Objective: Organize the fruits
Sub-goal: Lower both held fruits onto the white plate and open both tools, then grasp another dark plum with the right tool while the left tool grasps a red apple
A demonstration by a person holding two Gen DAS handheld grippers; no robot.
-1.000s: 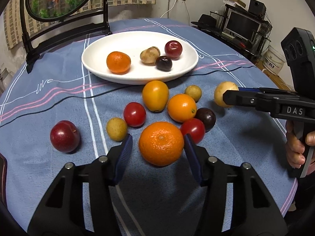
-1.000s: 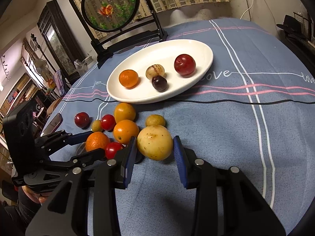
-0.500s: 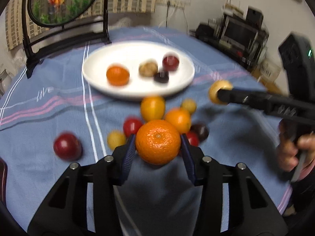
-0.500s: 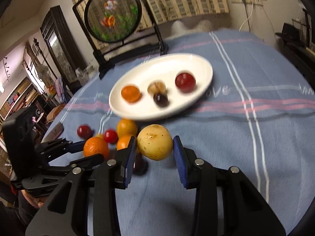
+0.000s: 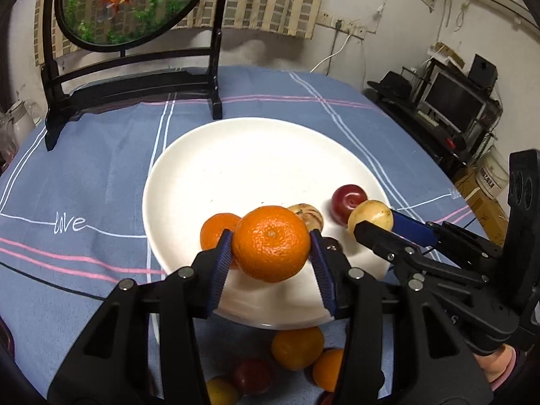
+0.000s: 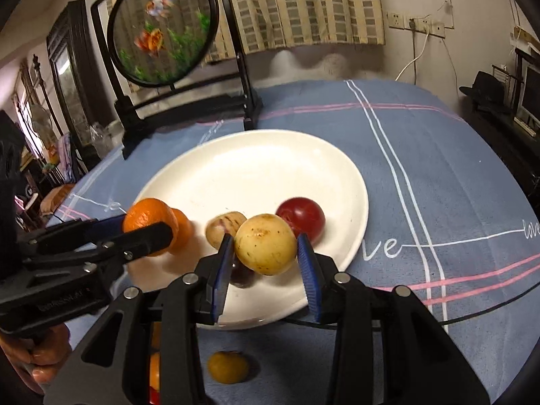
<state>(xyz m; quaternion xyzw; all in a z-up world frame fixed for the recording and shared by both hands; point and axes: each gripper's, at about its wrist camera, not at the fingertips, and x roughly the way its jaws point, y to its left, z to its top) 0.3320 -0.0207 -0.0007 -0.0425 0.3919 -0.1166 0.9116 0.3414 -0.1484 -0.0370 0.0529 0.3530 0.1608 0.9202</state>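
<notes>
Both tongs loaded, hovering over the white plate (image 5: pixel 189 168).
Left gripper (image 5: pixel 271 263) clamps mandarin (image 5: pixel 271 248) at plate's 6 o'clock; right gripper (image 6: pixel 266 258) clamps yellow fruit (image 6: pixel 266 243) near 5. Both likely light, soft-skinned; grip at widest girth.

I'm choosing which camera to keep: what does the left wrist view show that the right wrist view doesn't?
Left only: the monitor and the cluster of fruit before the plate. Right only: the dark cabinet and a lone yellow fruit on the cloth. Both: the white plate, the big orange in the left gripper, the yellow fruit in the right gripper.
</notes>
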